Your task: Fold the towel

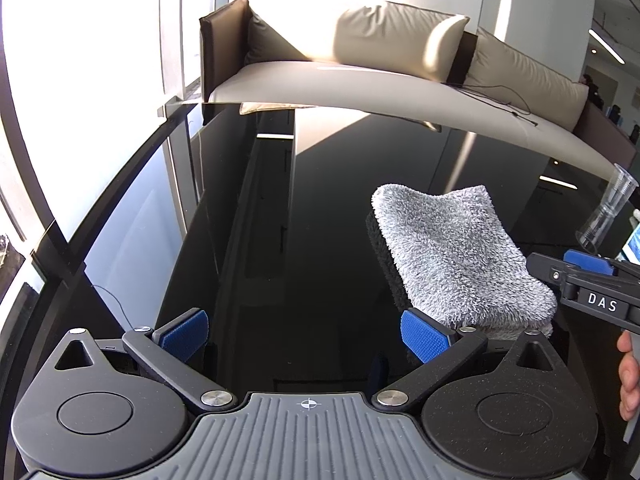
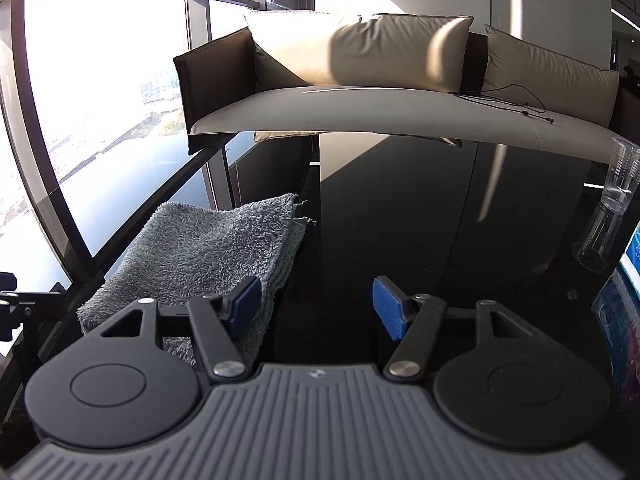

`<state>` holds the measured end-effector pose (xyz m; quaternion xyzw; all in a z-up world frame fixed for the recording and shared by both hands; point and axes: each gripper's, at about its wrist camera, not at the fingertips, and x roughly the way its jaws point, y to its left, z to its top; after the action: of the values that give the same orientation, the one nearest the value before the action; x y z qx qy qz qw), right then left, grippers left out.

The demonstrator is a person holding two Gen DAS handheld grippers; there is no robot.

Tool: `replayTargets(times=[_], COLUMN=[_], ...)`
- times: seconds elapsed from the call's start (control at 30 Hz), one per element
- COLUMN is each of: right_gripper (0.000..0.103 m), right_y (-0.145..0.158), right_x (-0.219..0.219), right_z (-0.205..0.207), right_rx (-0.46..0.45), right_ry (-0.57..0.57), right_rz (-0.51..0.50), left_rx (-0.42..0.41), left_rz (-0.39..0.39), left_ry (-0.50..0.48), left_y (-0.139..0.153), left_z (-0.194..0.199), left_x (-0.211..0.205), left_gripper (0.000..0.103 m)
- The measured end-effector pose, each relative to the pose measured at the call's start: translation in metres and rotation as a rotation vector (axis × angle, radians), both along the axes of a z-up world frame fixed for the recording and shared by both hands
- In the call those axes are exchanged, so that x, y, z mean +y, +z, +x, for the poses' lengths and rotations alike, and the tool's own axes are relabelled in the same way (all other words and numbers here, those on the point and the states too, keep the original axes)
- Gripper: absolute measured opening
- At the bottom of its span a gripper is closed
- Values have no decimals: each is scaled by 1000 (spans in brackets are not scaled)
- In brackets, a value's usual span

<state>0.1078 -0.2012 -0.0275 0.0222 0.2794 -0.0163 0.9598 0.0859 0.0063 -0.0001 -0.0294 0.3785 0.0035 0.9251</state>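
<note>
A grey fluffy towel (image 1: 456,256) lies folded in several layers on the glossy black table (image 1: 280,240). In the left wrist view it sits to the right of my left gripper (image 1: 306,334), whose blue pads stand wide apart with nothing between them; the right pad is close beside the towel's near edge. In the right wrist view the towel (image 2: 196,256) lies at the left, just behind the left finger of my right gripper (image 2: 316,308), which is open and empty. The right gripper (image 1: 588,280) also shows at the right edge of the left wrist view.
A clear plastic cup (image 2: 612,208) lies tilted on the table at the right, next to a blue-and-white package (image 2: 632,252). A beige sofa (image 2: 360,104) with cushions stands beyond the table's far edge. Large windows (image 2: 100,100) are at the left. A hand (image 1: 630,376) shows at the right edge.
</note>
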Motion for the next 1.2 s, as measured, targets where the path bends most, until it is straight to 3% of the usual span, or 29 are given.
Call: replayTargets(times=[0.17,1.2], right_gripper=[88,90], right_y=[0,1], right_x=[1,8], right_z=[-6,-43], right_rx=[-16,-22], right_ry=[-19,-16], right_rz=[-9,18], left_rx=[-2,-56], left_rz=[3,7], left_ry=[7,23], left_y=[-1,0], left_z=[0,-14], left_x=[-2,-7], left_gripper=[102,102])
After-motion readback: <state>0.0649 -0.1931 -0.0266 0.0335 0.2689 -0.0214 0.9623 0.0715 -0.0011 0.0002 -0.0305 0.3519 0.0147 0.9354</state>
